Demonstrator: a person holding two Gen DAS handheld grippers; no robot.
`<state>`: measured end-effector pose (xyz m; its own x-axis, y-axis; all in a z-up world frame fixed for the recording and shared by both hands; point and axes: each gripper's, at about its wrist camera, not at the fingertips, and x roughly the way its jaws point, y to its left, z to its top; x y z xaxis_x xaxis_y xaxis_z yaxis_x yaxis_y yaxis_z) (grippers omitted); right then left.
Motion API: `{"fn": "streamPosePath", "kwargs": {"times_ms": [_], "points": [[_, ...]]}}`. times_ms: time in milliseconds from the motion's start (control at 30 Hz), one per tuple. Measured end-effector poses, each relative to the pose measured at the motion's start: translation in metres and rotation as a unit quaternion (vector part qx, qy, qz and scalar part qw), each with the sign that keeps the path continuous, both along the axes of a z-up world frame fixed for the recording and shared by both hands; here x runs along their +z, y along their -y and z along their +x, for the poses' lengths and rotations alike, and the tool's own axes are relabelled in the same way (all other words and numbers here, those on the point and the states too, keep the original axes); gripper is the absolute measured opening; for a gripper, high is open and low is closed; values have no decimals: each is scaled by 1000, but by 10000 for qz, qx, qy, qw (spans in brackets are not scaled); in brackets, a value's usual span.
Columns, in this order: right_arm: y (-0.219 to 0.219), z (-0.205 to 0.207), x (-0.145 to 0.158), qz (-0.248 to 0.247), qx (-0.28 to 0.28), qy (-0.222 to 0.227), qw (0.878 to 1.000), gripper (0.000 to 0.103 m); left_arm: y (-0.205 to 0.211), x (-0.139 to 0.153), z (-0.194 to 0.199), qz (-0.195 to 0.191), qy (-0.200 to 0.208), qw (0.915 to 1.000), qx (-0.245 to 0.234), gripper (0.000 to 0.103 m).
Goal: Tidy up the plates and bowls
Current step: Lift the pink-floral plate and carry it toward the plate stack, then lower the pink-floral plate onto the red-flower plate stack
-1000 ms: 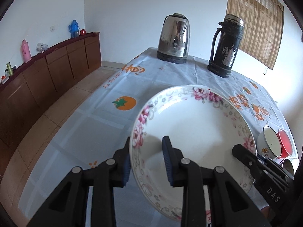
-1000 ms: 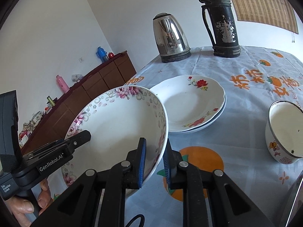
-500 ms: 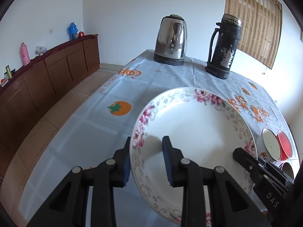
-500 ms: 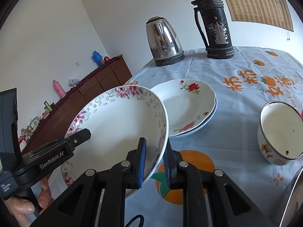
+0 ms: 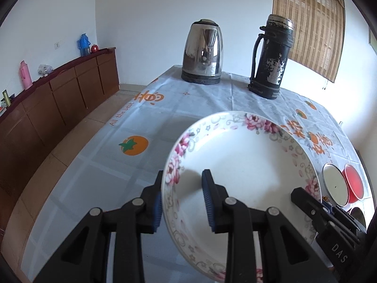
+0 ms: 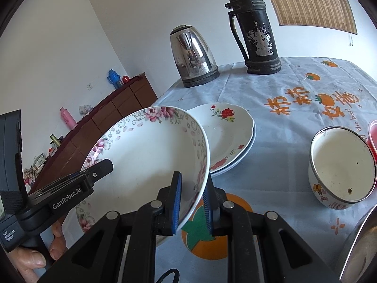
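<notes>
The left tool (image 5: pixel 182 198) grips the left rim of the pink-flowered plate (image 5: pixel 242 165), its pads closed on the edge, and the right tool (image 6: pixel 192 202) pinches the opposite rim between its blue pads; the plate hangs tilted above the worktop (image 6: pixel 282 118). Just beyond it lies a stack of red-flowered plates (image 6: pixel 228 132), then an enamel bowl (image 6: pixel 341 165) near right, with the kettle (image 6: pixel 194 56) and flask (image 6: pixel 254 30) at the far edge
</notes>
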<state>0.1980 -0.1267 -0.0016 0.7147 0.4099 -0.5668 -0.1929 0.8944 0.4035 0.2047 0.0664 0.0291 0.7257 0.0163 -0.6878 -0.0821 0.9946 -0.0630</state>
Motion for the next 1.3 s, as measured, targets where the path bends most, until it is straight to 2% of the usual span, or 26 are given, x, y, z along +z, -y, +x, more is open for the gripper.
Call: {"fn": "streamPosePath", "kwargs": {"times_ms": [633, 900, 1100, 1300], "points": [[42, 30, -9, 283, -622, -13, 9977, 19, 43, -3, 49, 39, 129, 9996, -232, 29], [58, 50, -17, 417, -919, -112, 9948, 19, 59, -16, 78, 2, 13, 9996, -290, 29], [58, 60, -26, 254, -1071, -270, 9936, 19, 65, -27, 92, 17, -81, 9995, -315, 29], [56, 63, -26, 140, -1178, -216, 9927, 20, 67, -28, 97, 47, -59, 9995, -299, 29]]}}
